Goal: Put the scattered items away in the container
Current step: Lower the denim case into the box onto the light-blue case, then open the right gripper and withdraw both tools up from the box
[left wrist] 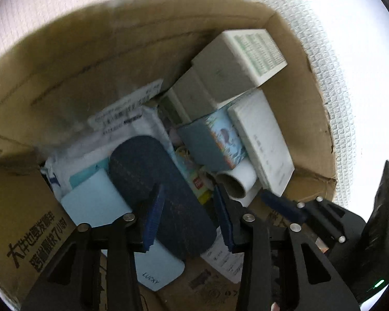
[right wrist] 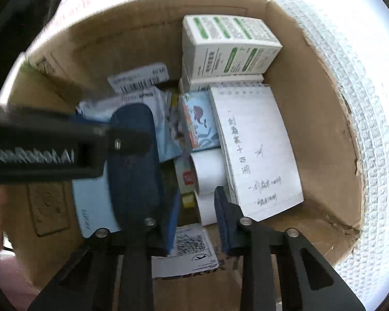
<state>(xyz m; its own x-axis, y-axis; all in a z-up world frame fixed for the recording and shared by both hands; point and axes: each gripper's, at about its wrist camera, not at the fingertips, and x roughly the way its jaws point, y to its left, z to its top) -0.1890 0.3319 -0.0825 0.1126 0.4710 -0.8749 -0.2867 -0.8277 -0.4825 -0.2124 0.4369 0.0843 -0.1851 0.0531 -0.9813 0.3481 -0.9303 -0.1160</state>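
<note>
Inside, corrugated cardboard box (right wrist: 311, 108) holds an oval, fabric-textured navy case (right wrist: 134, 171).

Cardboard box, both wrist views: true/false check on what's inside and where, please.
1. A dark blue oval case lies on top of a light blue item. True.
2. The green-and-white carton sits alone at the near edge. False: it is stacked on other things in the far right corner.
3. A spiral notepad with handwriting is by the right wall of the cardboard box. True.
4. The white roll lies outside on the mat. False: it is inside, between the notepad and the case.
</note>
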